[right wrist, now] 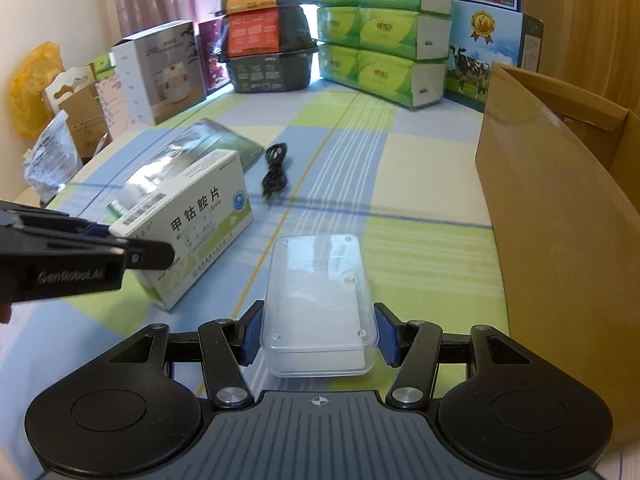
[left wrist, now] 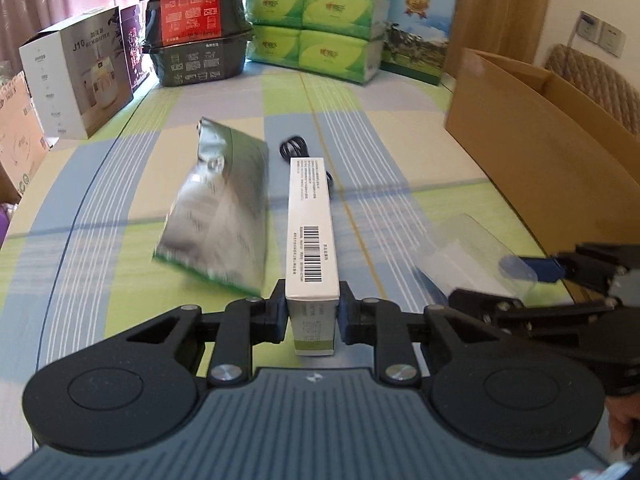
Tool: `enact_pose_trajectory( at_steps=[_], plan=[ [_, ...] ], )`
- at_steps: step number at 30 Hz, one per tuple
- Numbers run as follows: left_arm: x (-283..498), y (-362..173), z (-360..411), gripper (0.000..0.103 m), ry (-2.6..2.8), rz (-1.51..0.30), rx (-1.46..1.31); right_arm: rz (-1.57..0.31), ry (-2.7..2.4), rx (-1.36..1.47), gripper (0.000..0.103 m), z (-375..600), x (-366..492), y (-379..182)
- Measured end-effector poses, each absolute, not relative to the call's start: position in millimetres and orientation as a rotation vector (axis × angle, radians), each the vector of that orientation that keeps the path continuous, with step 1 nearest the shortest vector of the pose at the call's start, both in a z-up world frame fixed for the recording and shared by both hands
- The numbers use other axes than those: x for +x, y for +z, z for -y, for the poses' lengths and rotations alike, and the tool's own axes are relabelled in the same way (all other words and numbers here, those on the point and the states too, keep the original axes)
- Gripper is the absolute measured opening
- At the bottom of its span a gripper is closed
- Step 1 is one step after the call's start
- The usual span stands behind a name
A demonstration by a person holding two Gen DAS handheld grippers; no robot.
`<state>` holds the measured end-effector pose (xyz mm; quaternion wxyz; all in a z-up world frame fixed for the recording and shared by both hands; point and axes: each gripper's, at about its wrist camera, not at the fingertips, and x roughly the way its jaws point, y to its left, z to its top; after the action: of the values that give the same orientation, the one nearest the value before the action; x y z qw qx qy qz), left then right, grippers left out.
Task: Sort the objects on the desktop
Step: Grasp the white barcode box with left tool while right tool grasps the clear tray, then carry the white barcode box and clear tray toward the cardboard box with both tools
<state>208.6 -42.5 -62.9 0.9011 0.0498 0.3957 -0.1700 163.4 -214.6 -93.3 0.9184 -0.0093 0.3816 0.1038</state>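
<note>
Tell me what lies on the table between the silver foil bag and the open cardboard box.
In the left wrist view, between the foil bag and cardboard box lie the white medicine box, clamped by the left gripper, and a coiled black cable.

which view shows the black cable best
The right wrist view: the black cable lies in the open on the tablecloth, its whole coil visible. In the left wrist view the white box held by the left gripper hides most of it.

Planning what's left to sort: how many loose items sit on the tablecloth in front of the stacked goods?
4: medicine box in the left tool, clear case between the right tool's fingers, foil pouch left, black cable beyond. Others may be hidden.
</note>
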Motion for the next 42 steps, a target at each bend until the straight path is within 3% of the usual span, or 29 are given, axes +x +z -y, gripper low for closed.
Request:
enact_pose_trajectory(
  at_steps=[11, 14, 17, 25, 30, 42],
  plan=[
    [138.8, -64.5, 32.4, 0.021, -0.355, -0.841, 0.095, -0.837, 0.185, -0.019, 0.053, 219.9, 94.4, -103.0],
    [143.0, -64.0, 33.1, 0.034, -0.348, -0.839, 0.105, -0.853, 0.176, 0.003, 0.053, 223.1, 95.2, -106.8],
    [149.5, -62.1, 35.7, 0.038, -0.347, -0.827, 0.118, -0.852, 0.178, -0.003, 0.054, 222.3, 99.4, -106.9],
    [177.1, -69.0, 48.4, 0.037, -0.366, -0.855, 0.134, -0.847, 0.178, -0.030, 0.055, 219.8, 108.7, -110.6],
    [188.4, -76.1, 54.3, 0.020, -0.380, -0.900, 0.133, -0.847, 0.172, -0.039, 0.055, 219.8, 115.4, -111.1],
    [160.8, -69.5, 42.2, 0.020, -0.364, -0.904, 0.078, -0.837, 0.174, -0.054, 0.054, 217.4, 114.2, -108.2]
  ],
)
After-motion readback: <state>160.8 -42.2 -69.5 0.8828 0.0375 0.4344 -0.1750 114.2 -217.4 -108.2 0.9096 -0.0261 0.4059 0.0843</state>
